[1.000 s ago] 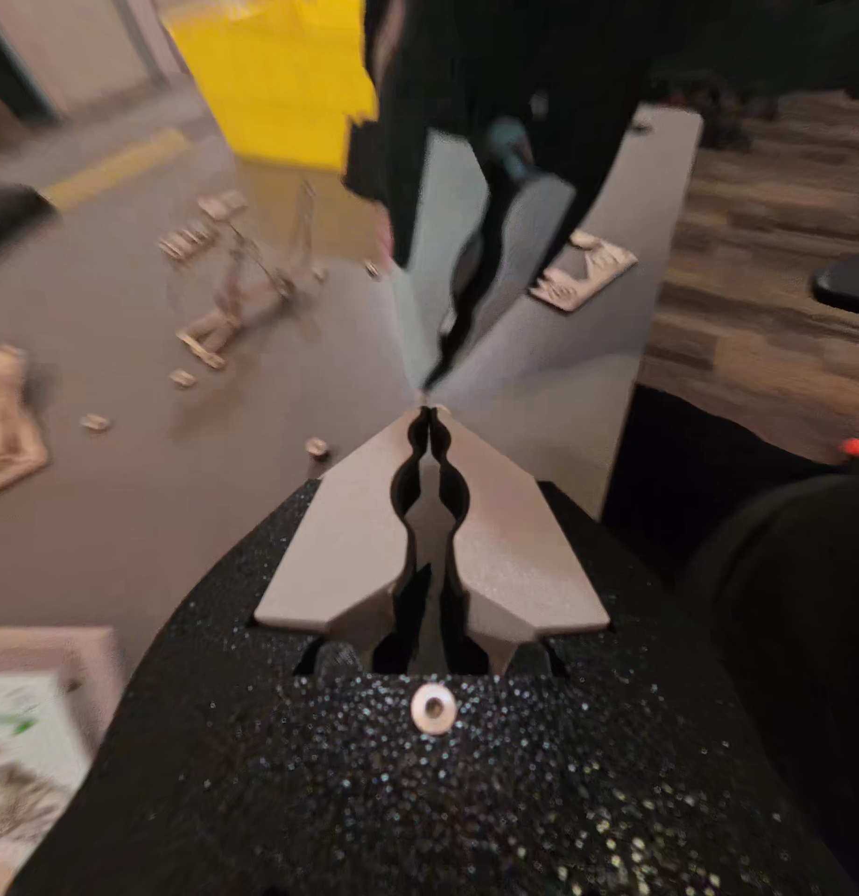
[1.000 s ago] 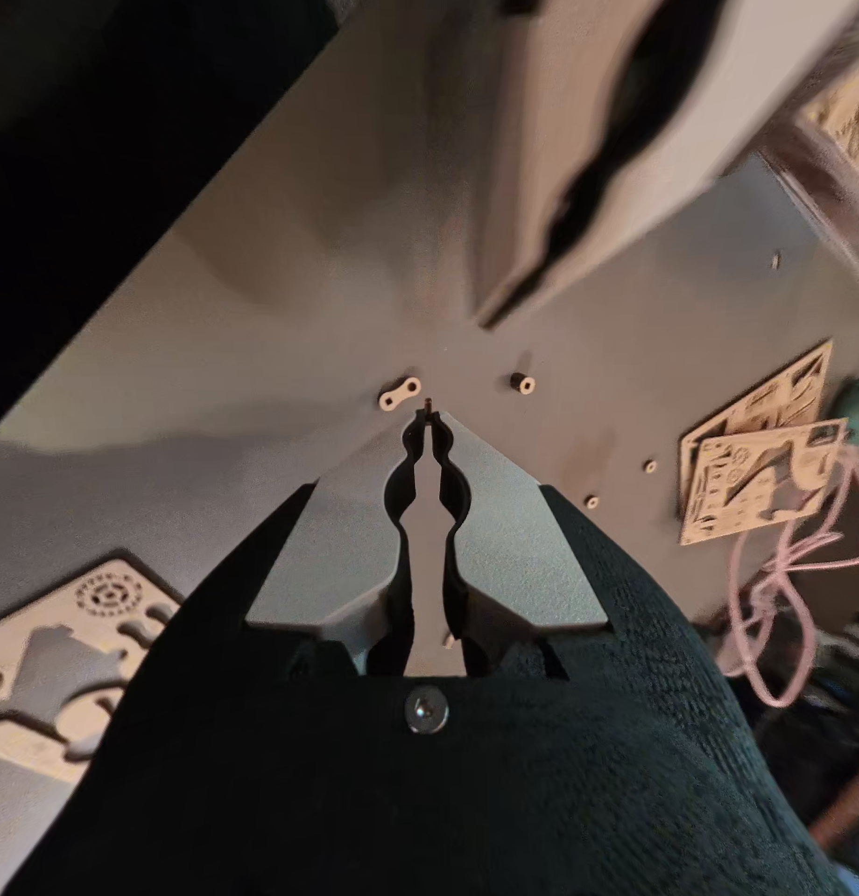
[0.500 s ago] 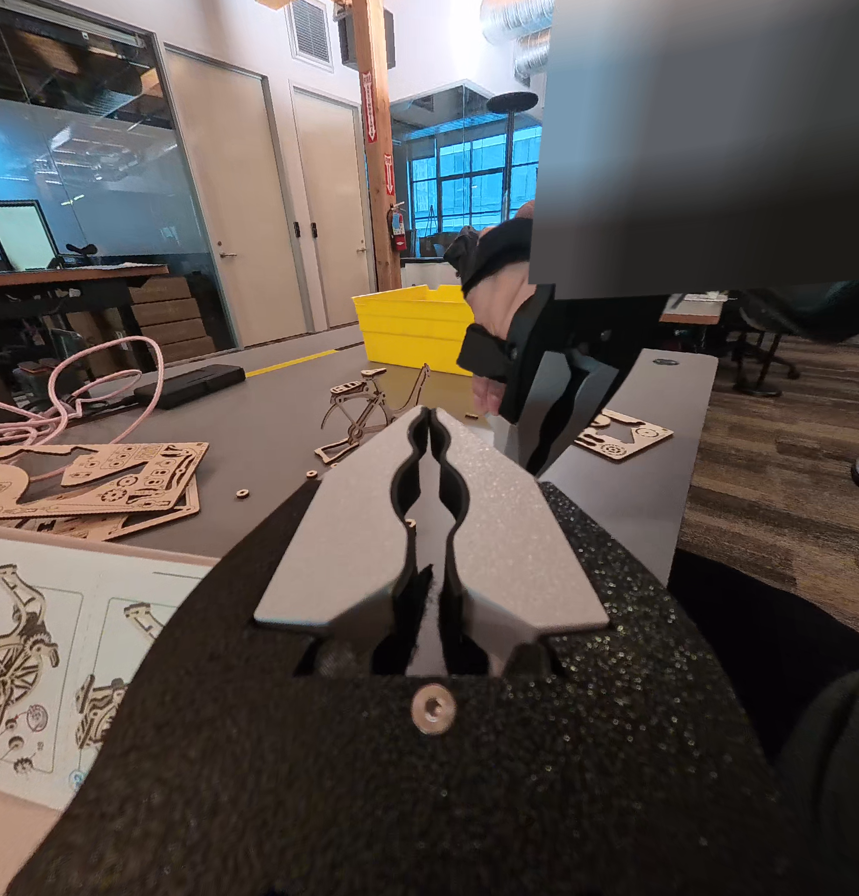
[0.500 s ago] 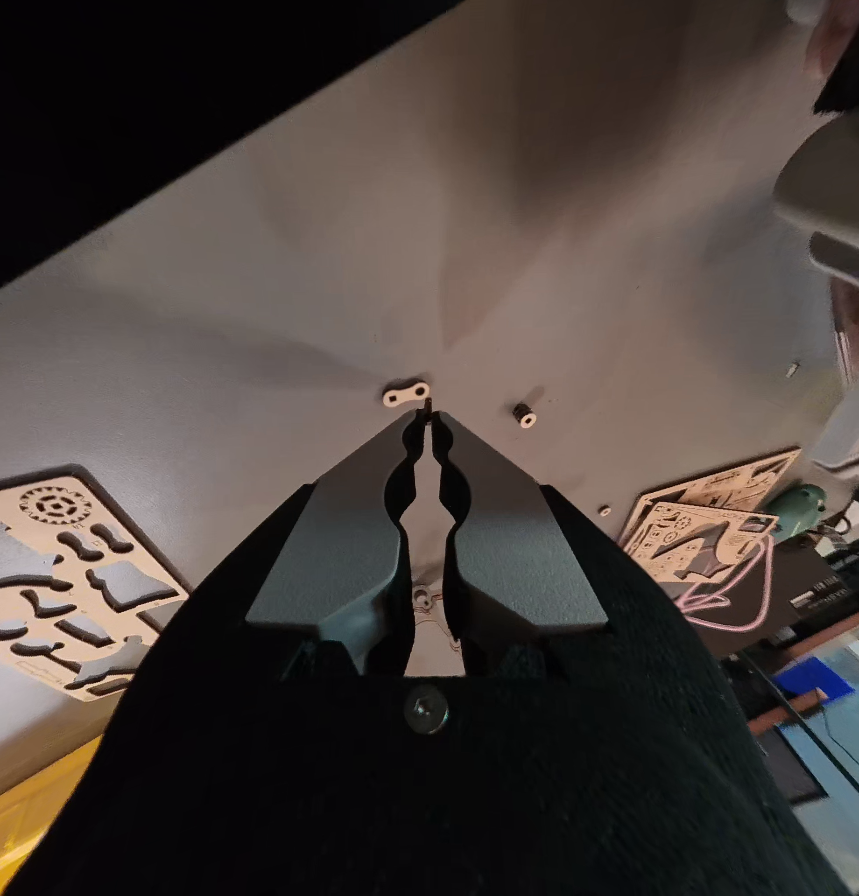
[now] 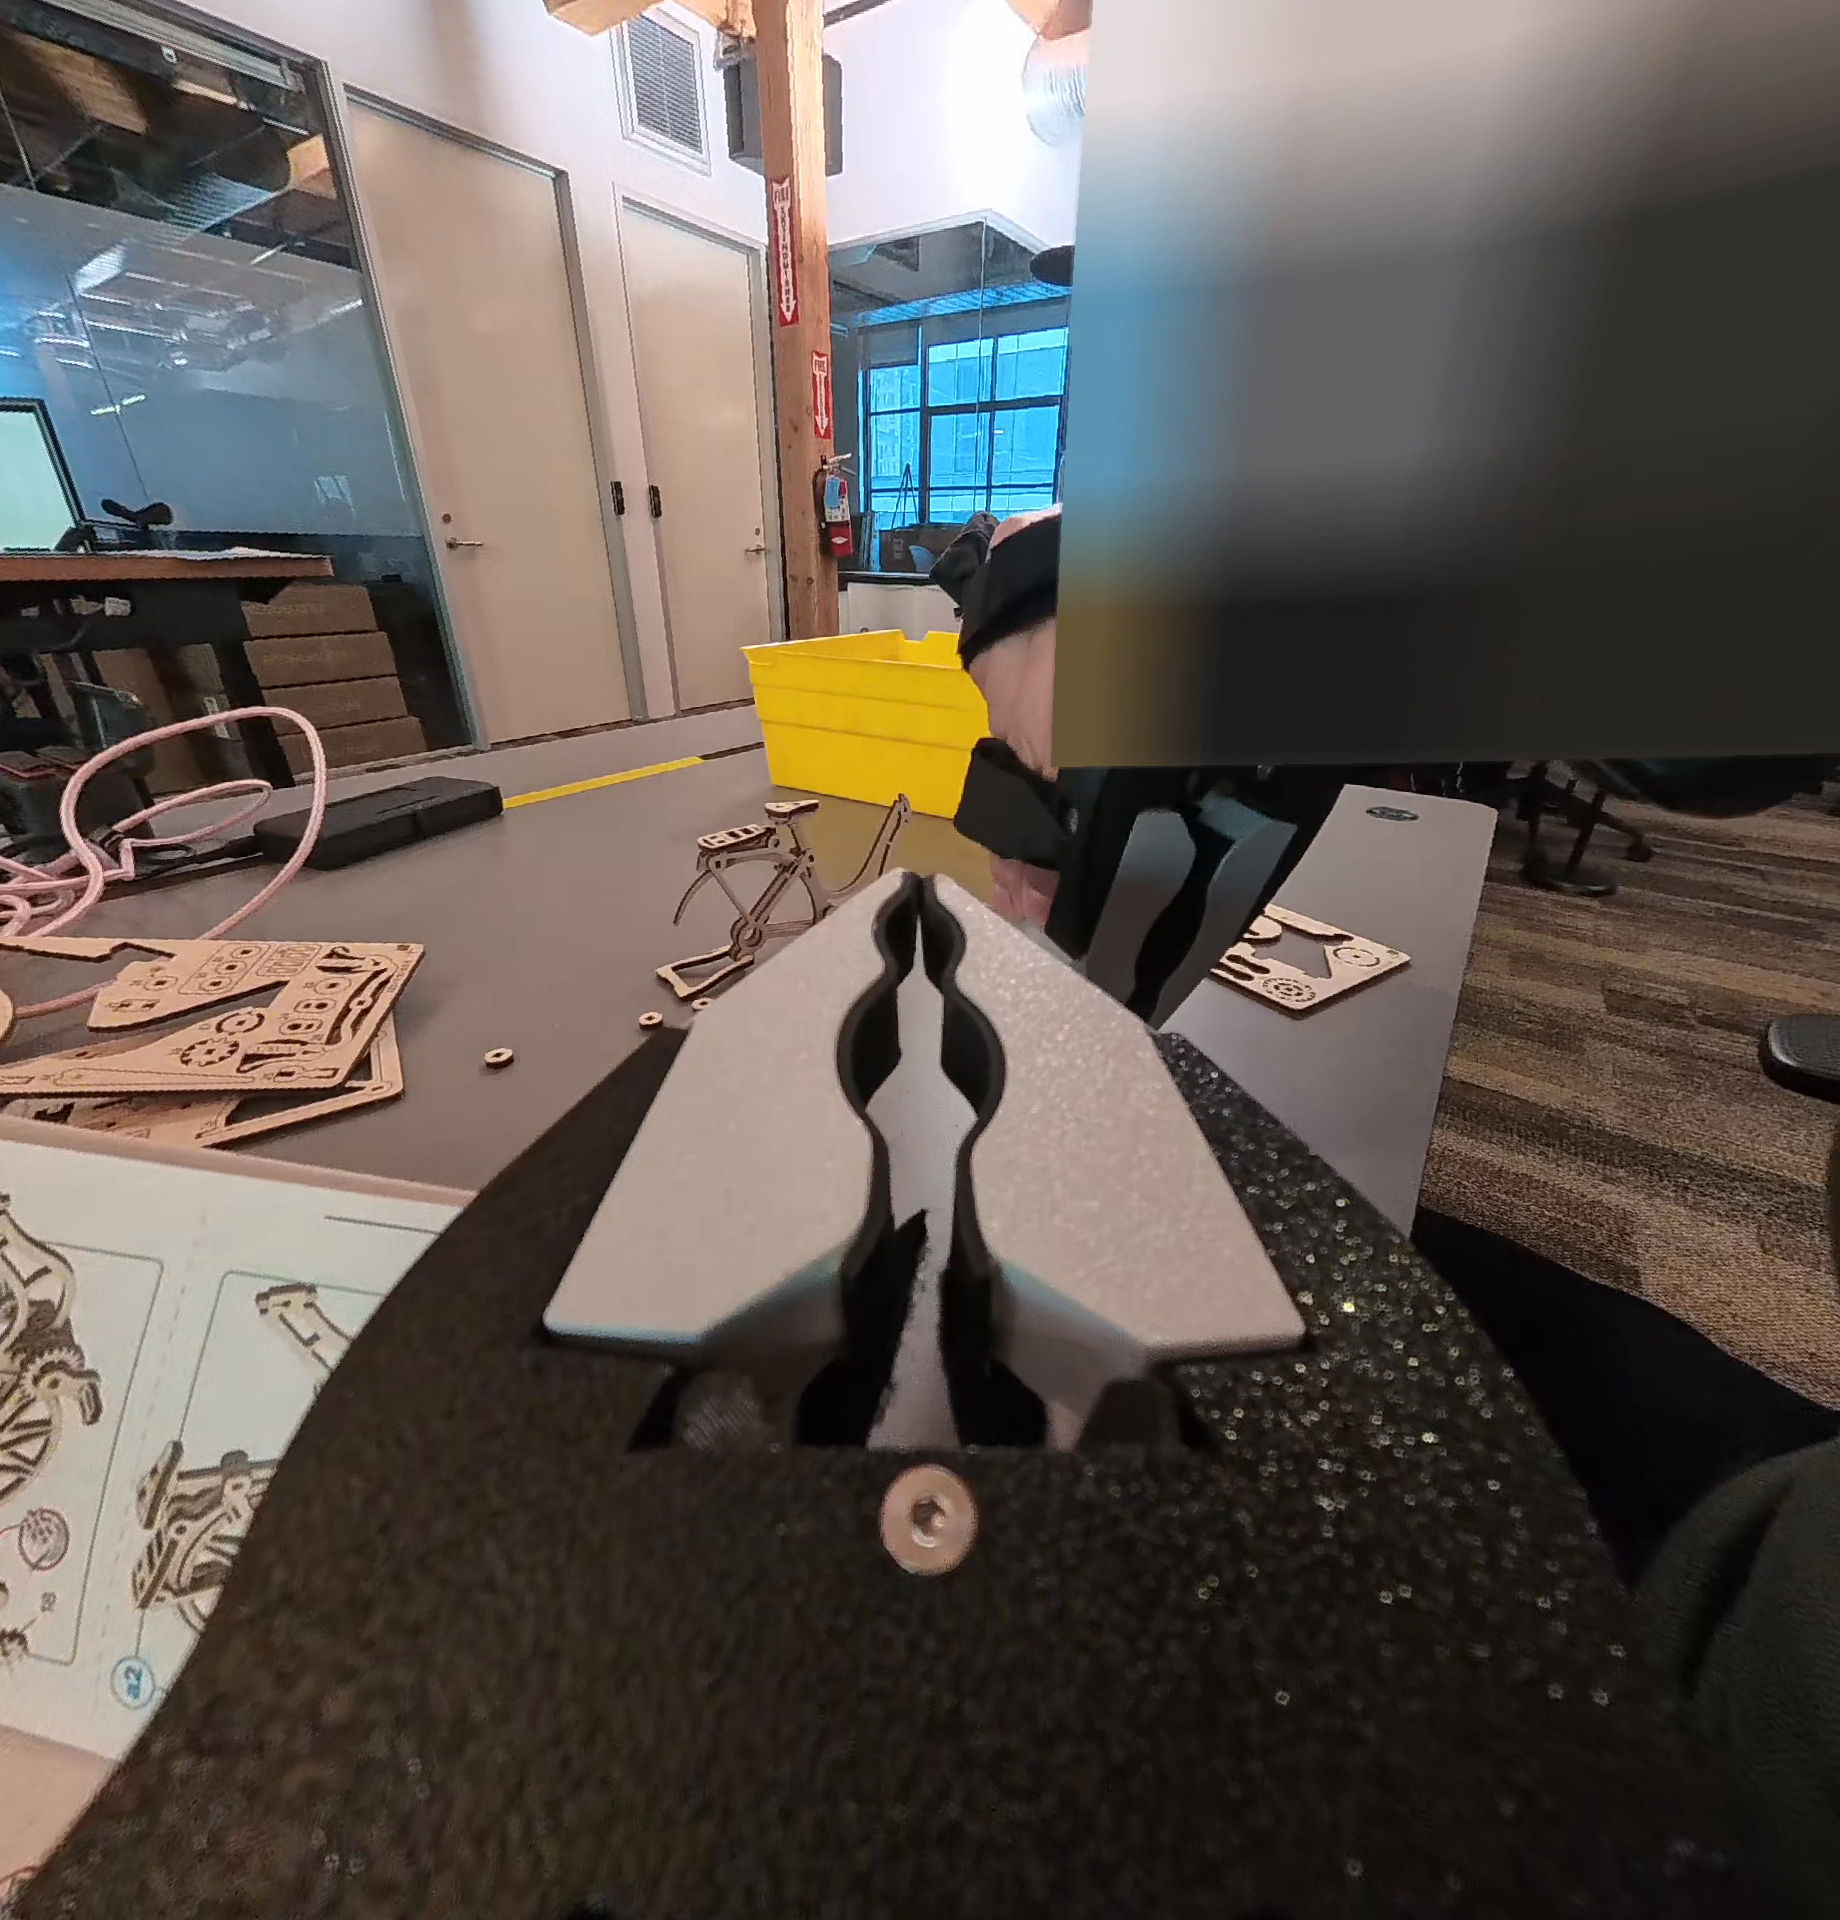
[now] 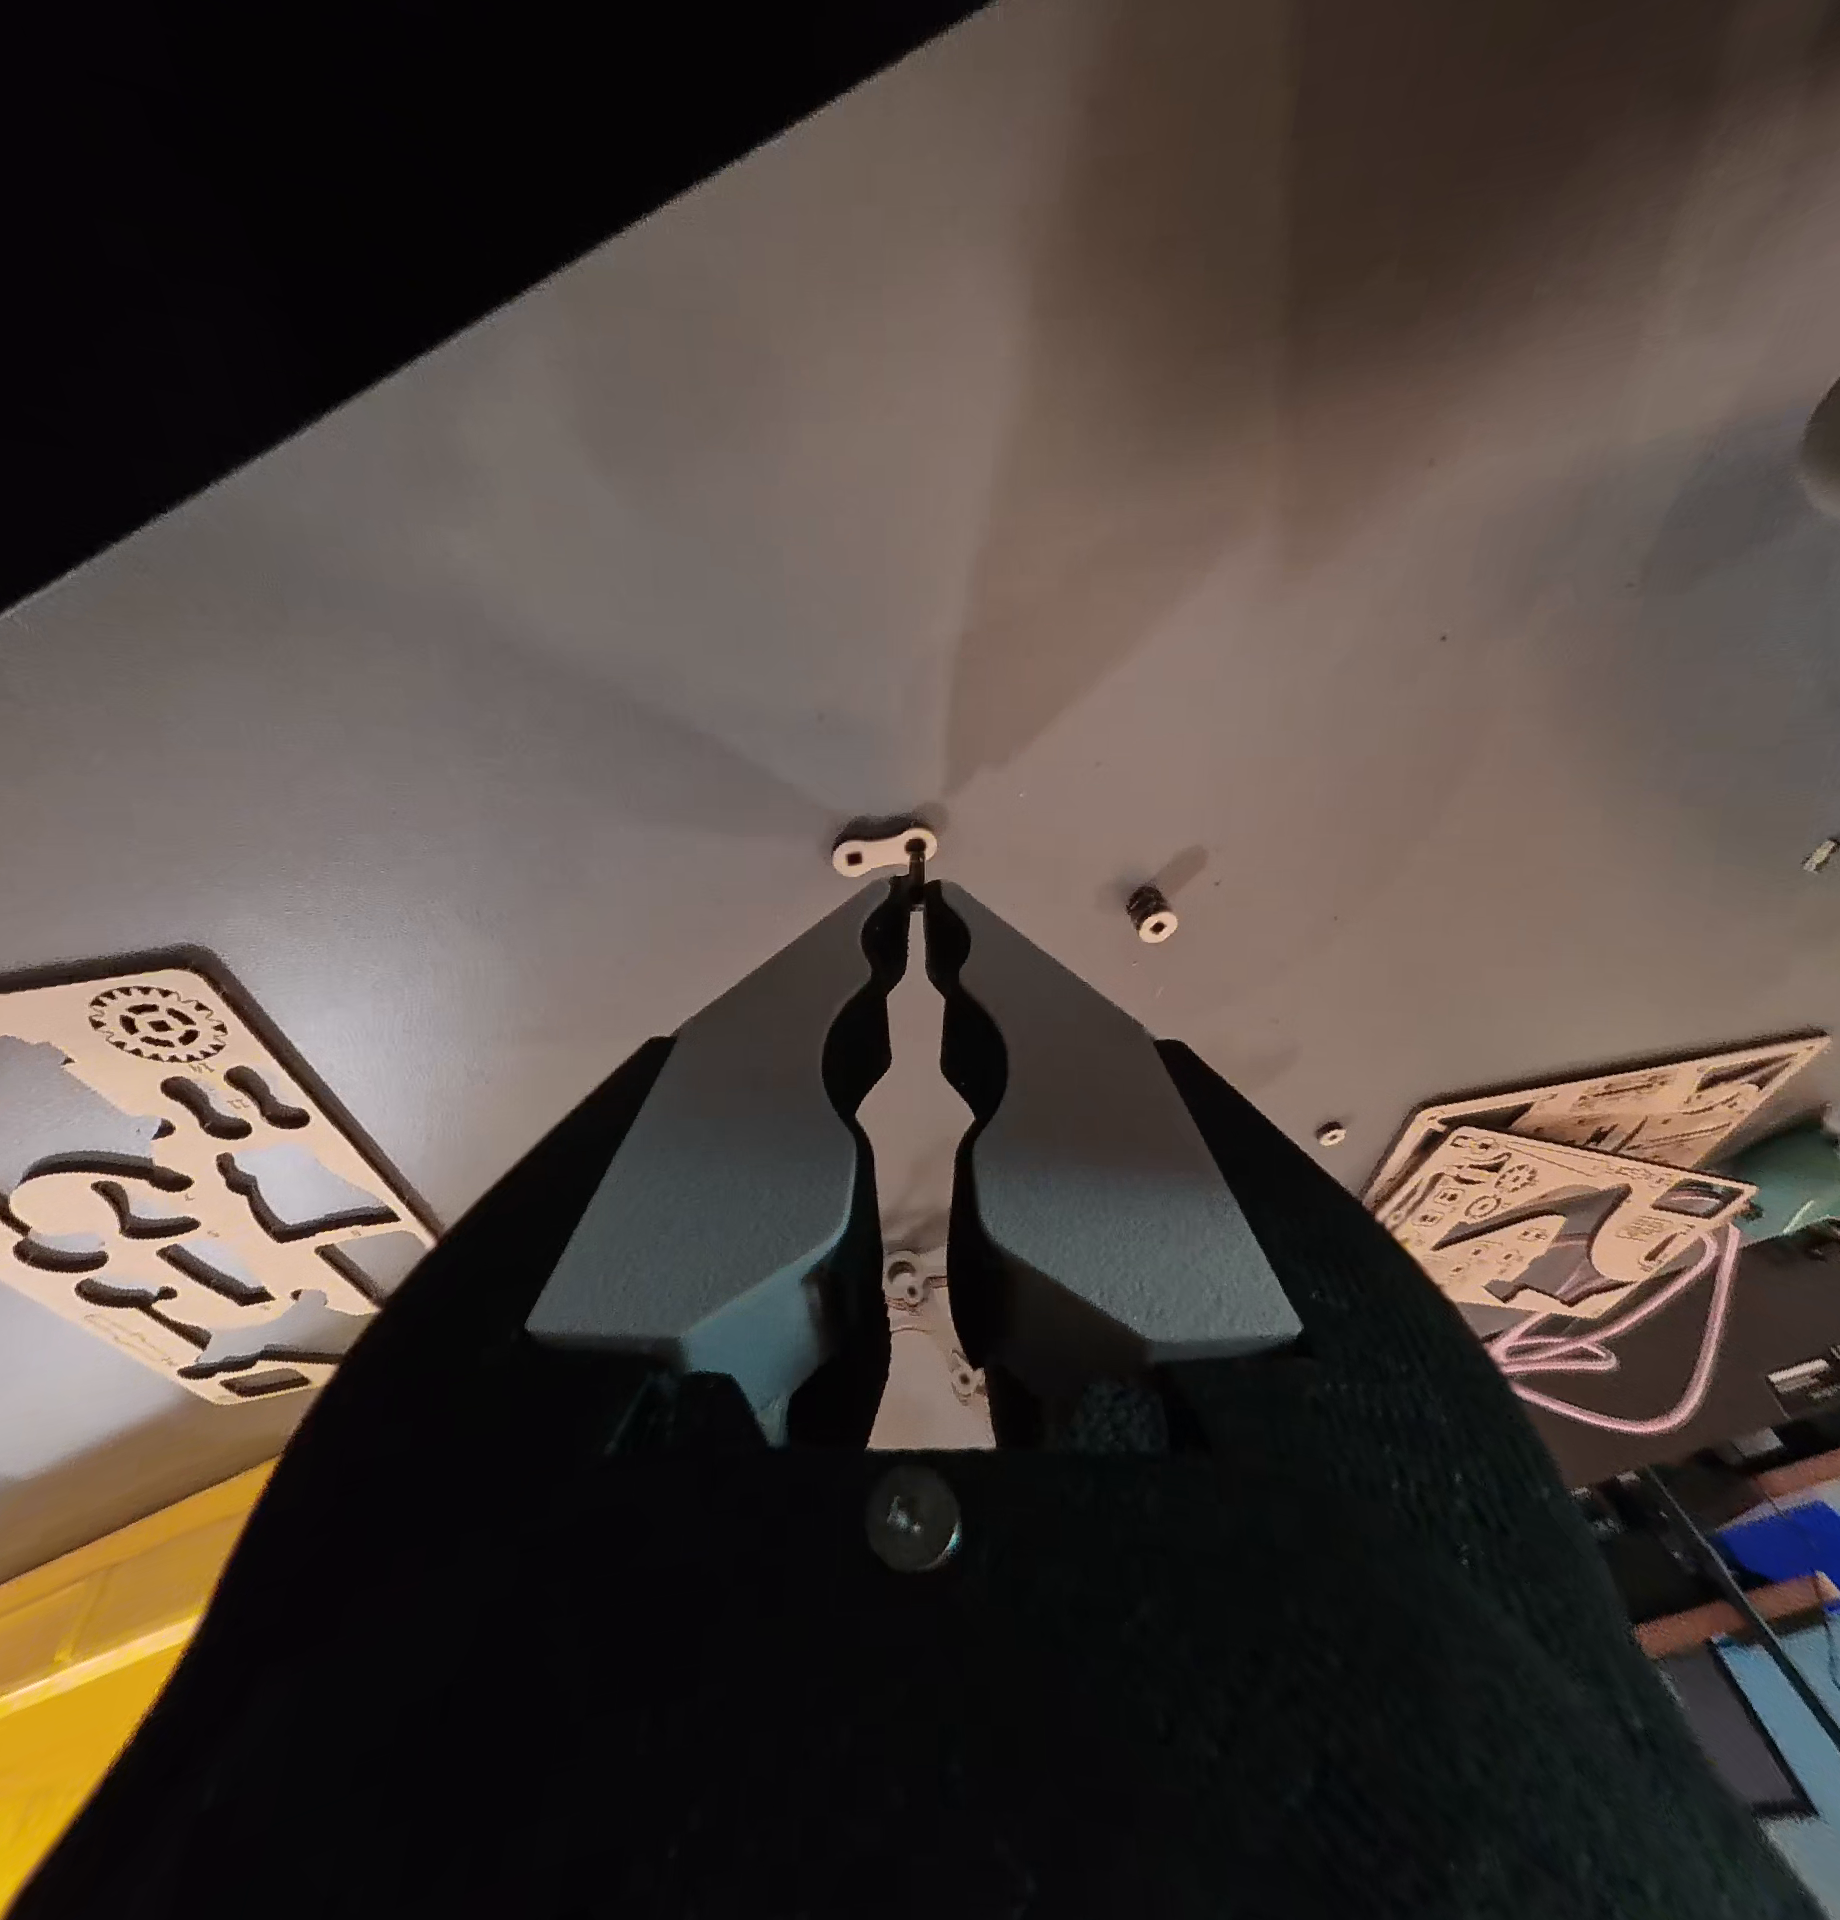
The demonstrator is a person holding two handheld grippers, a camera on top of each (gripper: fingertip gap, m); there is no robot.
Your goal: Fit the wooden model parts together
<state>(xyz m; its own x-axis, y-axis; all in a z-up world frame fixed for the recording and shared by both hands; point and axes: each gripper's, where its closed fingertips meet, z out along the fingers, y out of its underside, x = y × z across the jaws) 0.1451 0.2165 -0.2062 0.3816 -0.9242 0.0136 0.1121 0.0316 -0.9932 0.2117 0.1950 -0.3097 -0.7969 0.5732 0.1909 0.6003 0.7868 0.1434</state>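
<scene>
Right tongs (image 6: 914,891) clenched on a thin dark pin (image 6: 912,864), tips pointed down at the grey worktop (image 6: 604,582). Pin end set at the right hole of the small two-hole wooden link (image 6: 883,846), flat on the worktop; whether seated in the hole could not be told. Just right of the link, a short dark spacer with a pale end (image 6: 1150,914), lying apart from it. Farther right of the link, a tiny wooden ring (image 6: 1332,1132) and a stack of laser-cut wooden sheets (image 6: 1581,1174) with a pink cord (image 6: 1643,1340) across them. Left of the link, another punched-out wooden sheet (image 6: 157,1174).

Left tongs (image 5: 918,885) closed tip to tip, empty, raised above the worktop (image 5: 542,925) and aimed level across it. Beyond those tips, the partly built wooden bicycle model (image 5: 781,883), upright on the worktop. Left of the bicycle, loose small rings (image 5: 496,1058) and wooden sheets (image 5: 199,1018); behind it, a yellow bin (image 5: 854,717). Nearest the camera, left of the bicycle, a printed instruction sheet (image 5: 116,1382).
</scene>
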